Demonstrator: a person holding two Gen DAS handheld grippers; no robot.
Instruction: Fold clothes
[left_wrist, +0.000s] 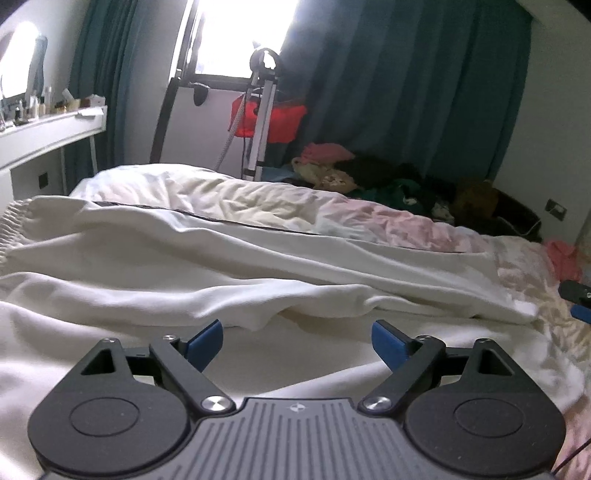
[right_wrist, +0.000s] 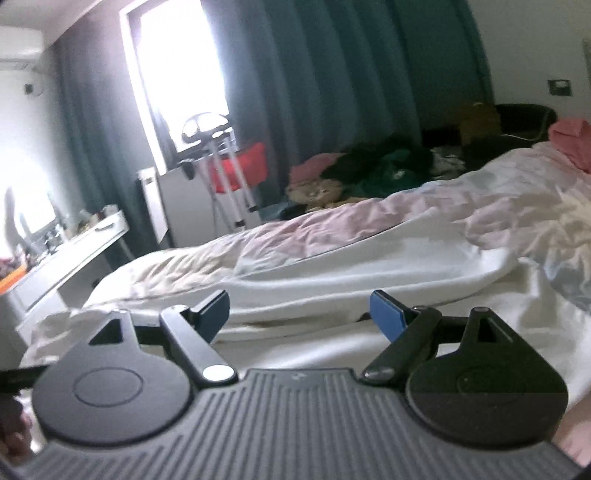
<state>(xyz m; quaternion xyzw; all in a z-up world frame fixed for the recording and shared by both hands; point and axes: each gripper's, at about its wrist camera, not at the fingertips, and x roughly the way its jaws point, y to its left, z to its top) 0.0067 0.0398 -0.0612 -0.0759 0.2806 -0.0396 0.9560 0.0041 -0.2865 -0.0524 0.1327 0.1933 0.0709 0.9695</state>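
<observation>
Between the blue pads of the left tool (left_wrist: 297, 341), spread wide, only bare white cloth is seen; nothing is gripped. The right tool (right_wrist: 299, 314) is likewise held wide and empty. A white garment (left_wrist: 221, 258) is laid across the bed (left_wrist: 424, 225) just beyond both tools, its left end cut off. Heaped clothes (left_wrist: 369, 173) behind are blurred and hard to distinguish.
</observation>
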